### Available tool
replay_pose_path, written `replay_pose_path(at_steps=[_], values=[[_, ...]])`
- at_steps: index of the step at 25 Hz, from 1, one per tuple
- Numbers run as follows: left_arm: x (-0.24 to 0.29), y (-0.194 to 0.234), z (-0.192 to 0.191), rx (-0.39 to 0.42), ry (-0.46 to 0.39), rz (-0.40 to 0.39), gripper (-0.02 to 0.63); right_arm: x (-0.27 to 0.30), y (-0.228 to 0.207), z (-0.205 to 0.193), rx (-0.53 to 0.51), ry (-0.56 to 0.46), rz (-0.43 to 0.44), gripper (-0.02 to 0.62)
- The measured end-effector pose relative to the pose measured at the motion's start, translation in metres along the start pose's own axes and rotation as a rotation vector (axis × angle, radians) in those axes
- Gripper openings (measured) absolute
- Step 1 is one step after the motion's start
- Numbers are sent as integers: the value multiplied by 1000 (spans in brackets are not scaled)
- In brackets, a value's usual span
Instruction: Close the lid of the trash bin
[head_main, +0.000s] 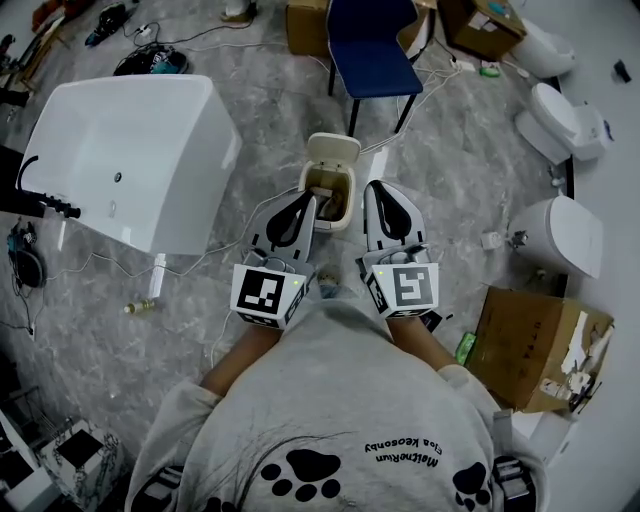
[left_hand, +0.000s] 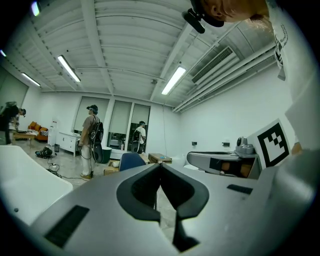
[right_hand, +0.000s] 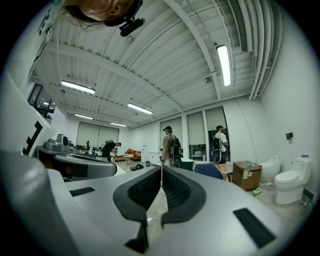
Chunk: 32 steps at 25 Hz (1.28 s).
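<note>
The small cream trash bin (head_main: 328, 208) stands on the grey floor straight ahead of me, with its lid (head_main: 333, 152) tipped open toward the far side and some rubbish inside. My left gripper (head_main: 307, 203) hovers at the bin's near left edge and my right gripper (head_main: 373, 190) just beside its right wall. Both are shut with nothing between the jaws. In the left gripper view the black pads (left_hand: 150, 187) meet, as the pads (right_hand: 172, 187) do in the right gripper view. Both of those views look level across the room, so the bin is hidden in them.
A white bathtub (head_main: 130, 160) lies to the left and a blue chair (head_main: 370, 45) stands behind the bin. Toilets (head_main: 565, 120) and a cardboard box (head_main: 535, 345) are on the right. Cables trail over the floor (head_main: 235, 250). Standing people (left_hand: 91, 140) are far off.
</note>
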<state>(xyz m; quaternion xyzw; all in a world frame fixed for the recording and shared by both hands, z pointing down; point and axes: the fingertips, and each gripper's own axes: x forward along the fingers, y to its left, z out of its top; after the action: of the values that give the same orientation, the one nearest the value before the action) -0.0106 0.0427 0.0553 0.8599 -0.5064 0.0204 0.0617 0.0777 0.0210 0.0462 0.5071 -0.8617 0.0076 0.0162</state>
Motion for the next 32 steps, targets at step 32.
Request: replay_pose_path(at_steps=[32], values=[[220,117,-122,19,9,-152,20,183,-109,-152,-67,113,-14,32]])
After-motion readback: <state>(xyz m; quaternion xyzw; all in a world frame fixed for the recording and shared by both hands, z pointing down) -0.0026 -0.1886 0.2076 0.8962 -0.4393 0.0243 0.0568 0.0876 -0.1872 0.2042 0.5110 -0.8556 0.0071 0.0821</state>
